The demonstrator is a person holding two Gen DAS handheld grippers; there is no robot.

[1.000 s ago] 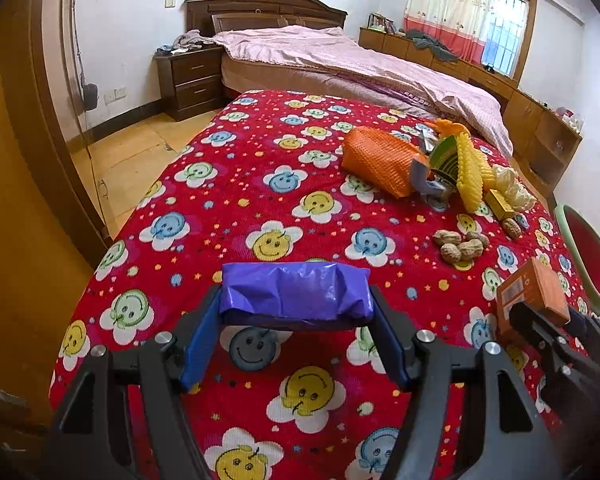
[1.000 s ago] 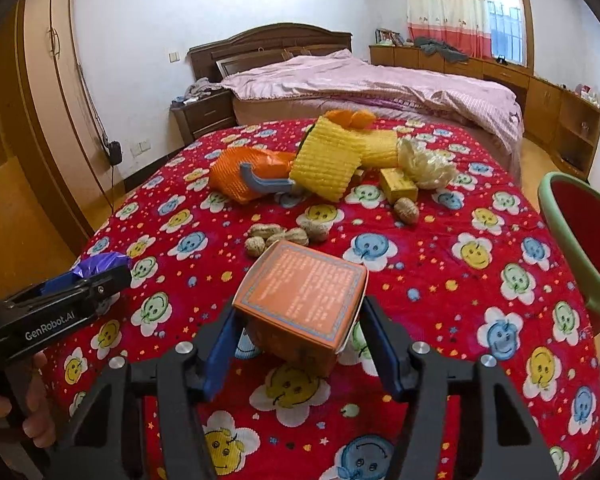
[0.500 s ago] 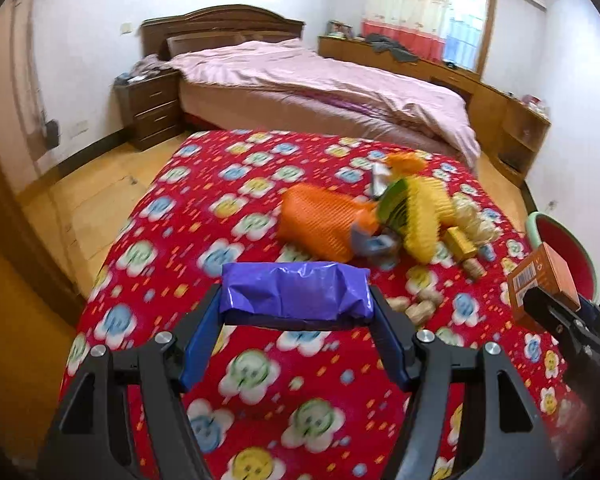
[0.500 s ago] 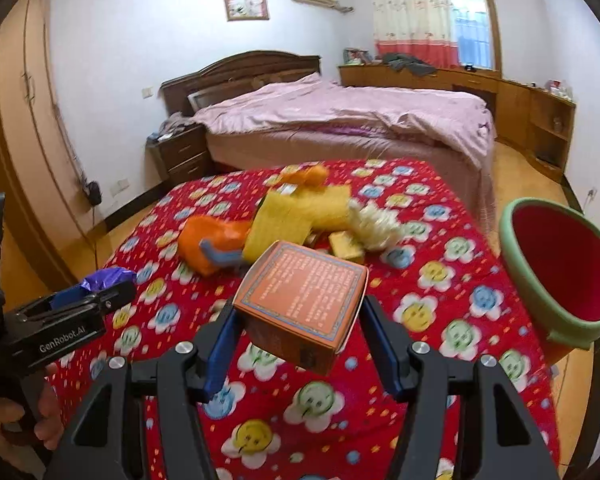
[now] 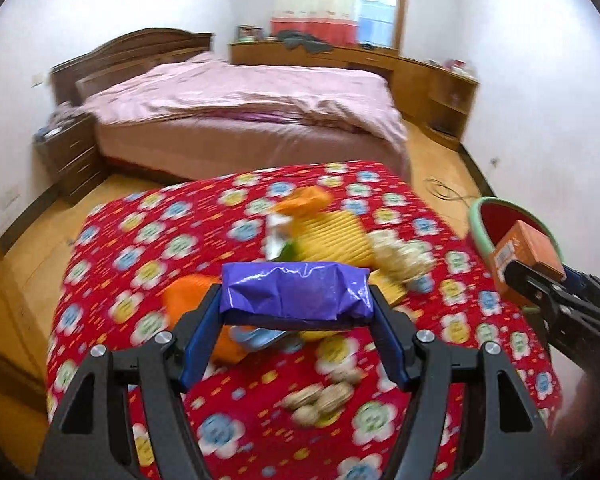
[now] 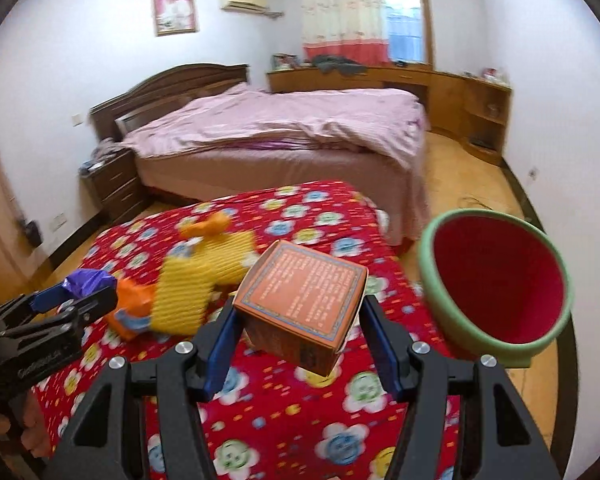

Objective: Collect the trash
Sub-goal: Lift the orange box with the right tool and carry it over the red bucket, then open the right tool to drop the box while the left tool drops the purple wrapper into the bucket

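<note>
My left gripper (image 5: 296,300) is shut on a purple wrapped packet (image 5: 296,294), held above the red smiley-print tablecloth (image 5: 140,240). My right gripper (image 6: 300,312) is shut on an orange-brown cardboard box (image 6: 304,300), also lifted off the cloth. The box (image 5: 526,248) shows at the right edge of the left wrist view, in front of the green bin with a red inside (image 6: 496,280), which stands past the table's right edge. Orange and yellow wrappers (image 6: 196,288) and a heap of peanut shells (image 5: 324,398) lie on the cloth.
A bed with a pink cover (image 6: 284,128) stands beyond the table, with a dark nightstand (image 6: 112,180) to its left and wooden cabinets (image 6: 460,96) along the far wall. Wooden floor (image 6: 472,184) lies between the table, bed and bin.
Both grippers rose and swung to the right with their loads. The bin has come well into the right wrist view, and the wrapper pile now lies under and behind the purple packet.
</note>
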